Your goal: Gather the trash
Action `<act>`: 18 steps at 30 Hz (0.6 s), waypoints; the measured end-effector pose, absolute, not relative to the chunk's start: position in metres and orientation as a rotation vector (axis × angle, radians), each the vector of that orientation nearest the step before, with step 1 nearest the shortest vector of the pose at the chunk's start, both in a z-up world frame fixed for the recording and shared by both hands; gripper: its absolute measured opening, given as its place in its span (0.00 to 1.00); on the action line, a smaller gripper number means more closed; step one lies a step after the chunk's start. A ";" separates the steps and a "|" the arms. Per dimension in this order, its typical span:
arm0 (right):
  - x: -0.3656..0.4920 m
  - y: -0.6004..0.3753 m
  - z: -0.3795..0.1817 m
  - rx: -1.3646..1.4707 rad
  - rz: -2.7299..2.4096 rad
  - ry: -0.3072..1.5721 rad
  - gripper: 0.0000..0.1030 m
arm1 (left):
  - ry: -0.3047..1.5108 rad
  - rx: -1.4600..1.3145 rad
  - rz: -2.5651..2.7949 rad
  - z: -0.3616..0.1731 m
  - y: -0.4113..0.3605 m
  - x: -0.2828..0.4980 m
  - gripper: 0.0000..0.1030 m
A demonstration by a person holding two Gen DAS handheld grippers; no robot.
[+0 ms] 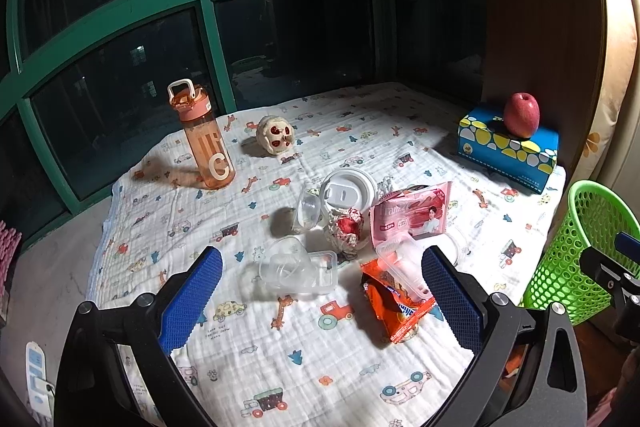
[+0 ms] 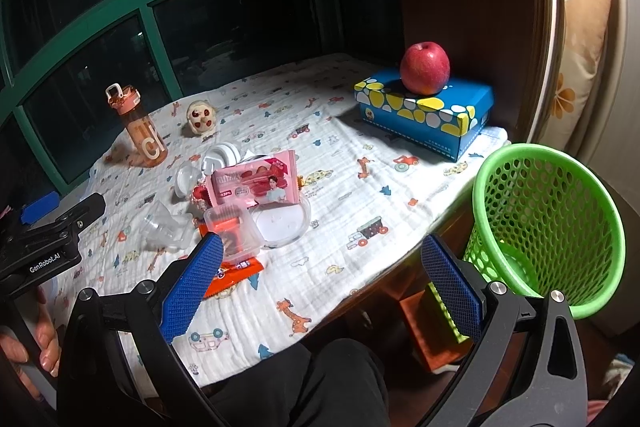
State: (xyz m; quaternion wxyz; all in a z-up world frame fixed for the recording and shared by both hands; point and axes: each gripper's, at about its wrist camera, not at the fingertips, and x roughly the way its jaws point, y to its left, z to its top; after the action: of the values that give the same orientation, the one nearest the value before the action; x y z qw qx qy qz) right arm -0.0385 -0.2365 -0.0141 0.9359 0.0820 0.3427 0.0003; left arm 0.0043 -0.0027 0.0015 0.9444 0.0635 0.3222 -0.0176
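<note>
A table covered by a white cloth (image 1: pixel 280 347) printed with cartoon vehicles stands against dark green-framed windows (image 1: pixel 208 39).

My left gripper (image 1: pixel 322 301) hovers above the near part of the table, its blue fingers spread wide apart and holding nothing. Between the fingertips lie a clear plastic cup (image 1: pixel 298 271) on its side and an orange snack wrapper (image 1: pixel 394 301) with a clear lidded box (image 1: pixel 402 263) resting on it. Just beyond are a crumpled foil ball (image 1: pixel 346 233), a small clear container (image 1: pixel 306 213), a white cup lid (image 1: pixel 346 189) and a pink snack packet (image 1: pixel 412 213), all clustered near the table's centre.

My right gripper (image 2: pixel 320 285) hangs over the table's near edge, fingers likewise wide apart and empty. The green mesh basket (image 2: pixel 548 223) sits off the table's right edge, just beside the right finger.

Toward the far left corner stands an orange water bottle (image 1: pixel 206 137), upright, with a small plush toy (image 1: pixel 274 135) near it. On the far right edge, a red apple (image 2: pixel 425 67) rests on a blue tissue box (image 2: pixel 424 115).
</note>
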 end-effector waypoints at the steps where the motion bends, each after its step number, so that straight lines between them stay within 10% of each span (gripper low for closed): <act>1: -0.038 -0.236 -0.015 0.167 0.002 0.701 0.95 | 0.656 0.128 -0.037 0.001 -0.002 0.003 0.94; 18: -0.036 -0.234 -0.015 0.164 0.002 0.700 0.95 | 0.653 0.130 -0.028 -0.002 -0.001 0.005 0.94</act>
State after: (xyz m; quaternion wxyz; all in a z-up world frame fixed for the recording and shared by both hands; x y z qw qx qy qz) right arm -0.0357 -0.2343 -0.0145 0.9360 0.0804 0.3426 0.0009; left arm 0.0048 -0.0013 -0.0020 0.9451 0.0639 0.3203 -0.0140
